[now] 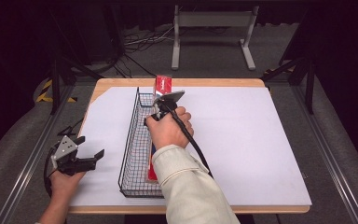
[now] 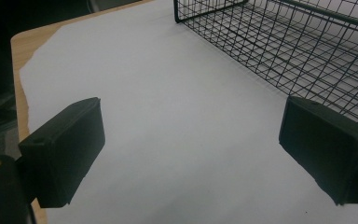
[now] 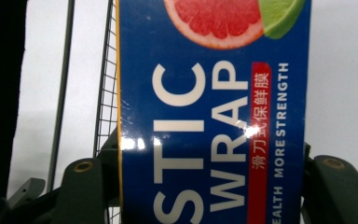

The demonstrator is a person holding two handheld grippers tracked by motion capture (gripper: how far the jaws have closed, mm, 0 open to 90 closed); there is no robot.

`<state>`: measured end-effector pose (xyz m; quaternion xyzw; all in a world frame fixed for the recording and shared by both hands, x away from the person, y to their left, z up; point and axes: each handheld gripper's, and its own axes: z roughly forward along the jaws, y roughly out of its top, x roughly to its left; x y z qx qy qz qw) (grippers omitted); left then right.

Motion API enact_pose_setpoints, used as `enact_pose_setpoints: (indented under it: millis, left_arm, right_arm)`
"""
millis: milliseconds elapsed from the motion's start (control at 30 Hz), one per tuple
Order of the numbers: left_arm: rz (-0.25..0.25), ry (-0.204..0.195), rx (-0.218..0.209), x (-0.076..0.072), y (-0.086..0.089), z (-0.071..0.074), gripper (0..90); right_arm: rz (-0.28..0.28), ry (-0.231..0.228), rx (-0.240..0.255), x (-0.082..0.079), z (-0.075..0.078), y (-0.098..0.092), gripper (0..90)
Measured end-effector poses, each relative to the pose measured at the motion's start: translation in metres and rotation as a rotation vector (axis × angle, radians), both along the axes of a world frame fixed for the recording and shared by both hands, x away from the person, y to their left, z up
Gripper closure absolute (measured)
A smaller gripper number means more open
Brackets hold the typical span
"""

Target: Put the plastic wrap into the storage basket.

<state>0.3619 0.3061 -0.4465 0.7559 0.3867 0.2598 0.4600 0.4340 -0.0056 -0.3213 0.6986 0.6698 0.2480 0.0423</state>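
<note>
A long plastic-wrap box (image 1: 163, 85) runs lengthwise along the right side of the black wire basket (image 1: 129, 140). Its red far end sticks out past the basket's far rim. My right gripper (image 1: 158, 106) is shut on the box near that end, with the hand over it. In the right gripper view the blue face of the box (image 3: 214, 116), with white letters and a grapefruit picture, sits between the two jaws of the right gripper (image 3: 209, 186). My left gripper (image 1: 89, 147) is open over the table's near left edge, and the left gripper (image 2: 196, 149) has nothing between its jaws.
A white sheet (image 1: 242, 140) covers most of the wooden table (image 1: 205, 82). The basket's mesh (image 2: 284, 46) lies ahead and to the right of the left gripper. On the floor behind the table stand a grey metal stand (image 1: 212, 21) and some cables (image 1: 140, 42).
</note>
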Motion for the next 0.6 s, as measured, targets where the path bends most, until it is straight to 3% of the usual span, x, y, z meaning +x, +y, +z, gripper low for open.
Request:
enact_pose_setpoints:
  millis: [400, 600]
  left_arm:
    - [0.002, 0.001, 0.0, 0.0, 0.0, 0.0, 7.4]
    - [0.003, 0.0, -0.002, 0.0, 0.0, 0.0, 7.4]
  right_arm:
    - [0.005, 0.016, -0.04, 0.007, -0.023, 0.012, 39.6]
    - [0.004, 0.062, -0.056, 0.008, -0.034, 0.015, 39.6]
